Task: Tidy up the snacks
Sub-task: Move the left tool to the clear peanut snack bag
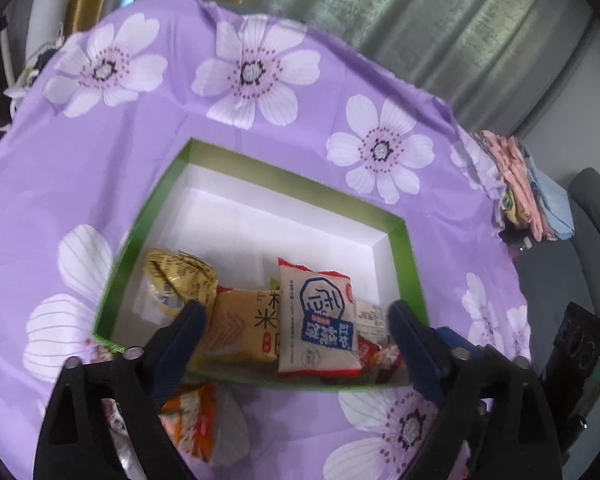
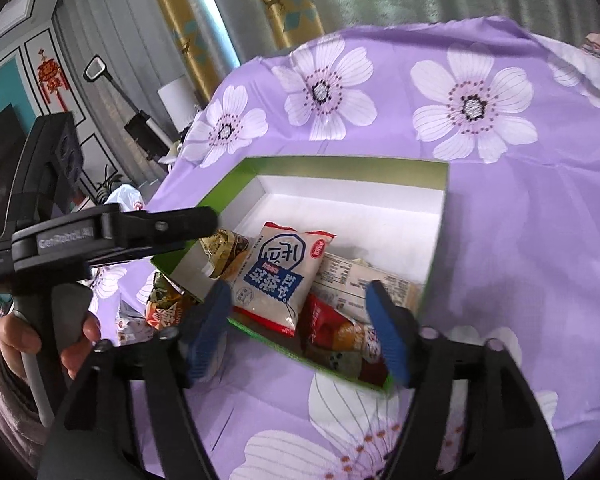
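Both the left gripper [image 1: 296,320] and right gripper [image 2: 298,312] hang wide and empty over the near end of the green-walled, white-lined cardboard box [image 1: 404,240], where the white-and-blue snack packet [image 1: 318,320] lies among others. An orange crinkly packet [image 1: 192,420] sits outside that box's near wall; a careless reach for it could snag the wall and drag the box.

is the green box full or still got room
Partly full. The green-rimmed white cardboard box holds snack packets, such as the white packet with blue print, bunched at its near end; the far half shows bare white floor.
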Demonstrator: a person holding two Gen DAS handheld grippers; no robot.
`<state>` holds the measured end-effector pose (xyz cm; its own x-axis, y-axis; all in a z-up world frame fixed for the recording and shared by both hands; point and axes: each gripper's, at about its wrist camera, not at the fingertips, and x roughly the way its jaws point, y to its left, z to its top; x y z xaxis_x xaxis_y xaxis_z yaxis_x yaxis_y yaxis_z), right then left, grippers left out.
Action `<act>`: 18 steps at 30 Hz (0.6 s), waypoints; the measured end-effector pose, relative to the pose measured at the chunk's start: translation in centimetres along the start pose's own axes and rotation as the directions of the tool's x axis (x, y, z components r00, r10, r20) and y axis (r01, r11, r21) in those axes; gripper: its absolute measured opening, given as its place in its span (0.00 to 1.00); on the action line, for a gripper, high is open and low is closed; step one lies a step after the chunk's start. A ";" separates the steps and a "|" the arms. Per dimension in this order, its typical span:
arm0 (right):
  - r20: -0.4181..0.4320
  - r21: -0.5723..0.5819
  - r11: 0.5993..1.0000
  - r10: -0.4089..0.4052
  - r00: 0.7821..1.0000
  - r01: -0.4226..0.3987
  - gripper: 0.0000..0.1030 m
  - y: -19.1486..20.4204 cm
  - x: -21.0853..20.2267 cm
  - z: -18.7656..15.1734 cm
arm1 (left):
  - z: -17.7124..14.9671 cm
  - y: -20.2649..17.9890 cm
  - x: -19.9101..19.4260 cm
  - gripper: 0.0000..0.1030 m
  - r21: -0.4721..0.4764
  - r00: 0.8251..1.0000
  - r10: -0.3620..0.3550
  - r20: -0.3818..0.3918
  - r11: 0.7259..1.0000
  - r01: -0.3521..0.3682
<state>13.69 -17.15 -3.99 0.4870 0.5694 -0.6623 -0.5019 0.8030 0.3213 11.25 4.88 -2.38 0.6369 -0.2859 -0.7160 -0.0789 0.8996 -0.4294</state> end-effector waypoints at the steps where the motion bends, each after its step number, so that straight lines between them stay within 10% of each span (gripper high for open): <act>1: 0.003 0.008 1.000 0.001 1.000 -0.001 0.74 0.0 -0.5 -0.2 | -0.1 0.0 -0.7 0.94 0.003 1.000 -0.001 0.008 1.000 0.001; 18: 0.024 0.007 0.999 0.041 0.999 -0.041 0.82 2.7 -5.8 -3.7 | -3.9 4.8 -11.8 0.97 -0.051 0.988 0.079 0.132 0.996 -0.072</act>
<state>6.88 -18.92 -1.77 0.4830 0.6062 -0.6319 -0.5166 0.7799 0.3533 0.40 11.29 1.90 0.7246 -0.1681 -0.6684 -0.1636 0.9001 -0.4037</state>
